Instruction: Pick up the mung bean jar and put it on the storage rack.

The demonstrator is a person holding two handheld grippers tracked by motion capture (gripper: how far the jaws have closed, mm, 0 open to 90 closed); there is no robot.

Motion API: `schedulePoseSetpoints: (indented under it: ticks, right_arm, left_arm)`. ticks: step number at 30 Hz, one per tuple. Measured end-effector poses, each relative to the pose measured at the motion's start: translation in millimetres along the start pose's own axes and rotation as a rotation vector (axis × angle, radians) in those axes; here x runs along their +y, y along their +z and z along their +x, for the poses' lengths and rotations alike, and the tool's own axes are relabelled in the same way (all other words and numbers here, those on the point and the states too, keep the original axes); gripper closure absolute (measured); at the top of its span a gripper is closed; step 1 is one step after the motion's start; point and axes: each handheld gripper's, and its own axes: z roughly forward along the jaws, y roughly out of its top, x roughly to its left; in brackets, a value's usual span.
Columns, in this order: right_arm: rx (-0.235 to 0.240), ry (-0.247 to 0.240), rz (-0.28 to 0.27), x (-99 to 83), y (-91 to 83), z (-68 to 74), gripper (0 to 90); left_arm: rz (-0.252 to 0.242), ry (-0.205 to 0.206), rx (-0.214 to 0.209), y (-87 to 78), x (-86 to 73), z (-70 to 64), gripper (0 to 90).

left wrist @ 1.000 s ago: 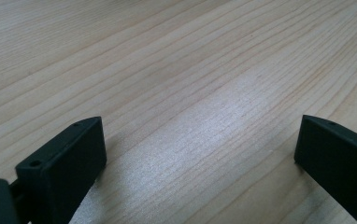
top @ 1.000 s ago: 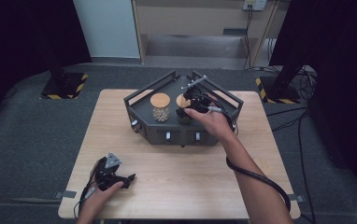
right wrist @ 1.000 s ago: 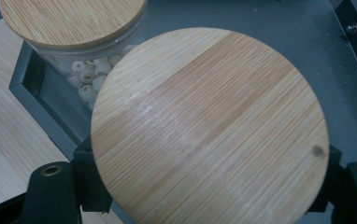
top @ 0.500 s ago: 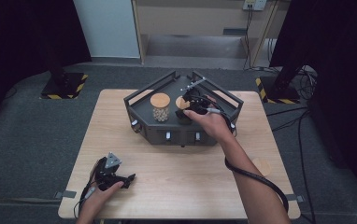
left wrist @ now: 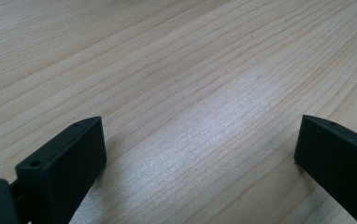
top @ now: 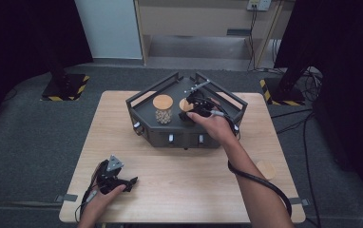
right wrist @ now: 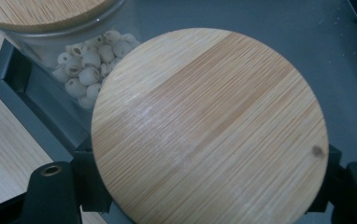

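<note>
From above, my right gripper (top: 192,105) reaches into the dark angular metal tray (top: 146,100) on the pale wooden table (top: 194,175), beside the glass jar of pale beads with a bamboo lid (top: 163,108); my left gripper (top: 118,179) rests idle near the front edge

Left gripper view: jaws wide, bare wood between

Right gripper view: jaws hug the round bamboo-lidded jar (right wrist: 209,126) at its sides, gripped low for lifting; the neighbouring jar crowds my path

The pale wooden counter (top: 179,190) carries a dark angular tray (top: 184,135) at its far middle; the left tongs (top: 131,181) rest near its front-left corner.
</note>
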Motion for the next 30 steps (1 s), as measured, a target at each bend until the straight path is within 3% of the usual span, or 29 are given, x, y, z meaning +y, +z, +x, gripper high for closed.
schedulePoseSetpoints:
  ticks: [25, 30]
  right_arm:
    - [-0.009, 0.006, -0.022, -5.7, 0.8, 2.3, 25.4]
    - [0.01, 0.009, -0.039, -8.0, -1.8, 0.1, 14.4]
  left_arm:
    - [0.0, 0.0, 0.0, 0.0, 0.0, 0.0, 0.8]
    - [0.0, 0.0, 0.0, 0.0, 0.0, 0.0, 0.8]
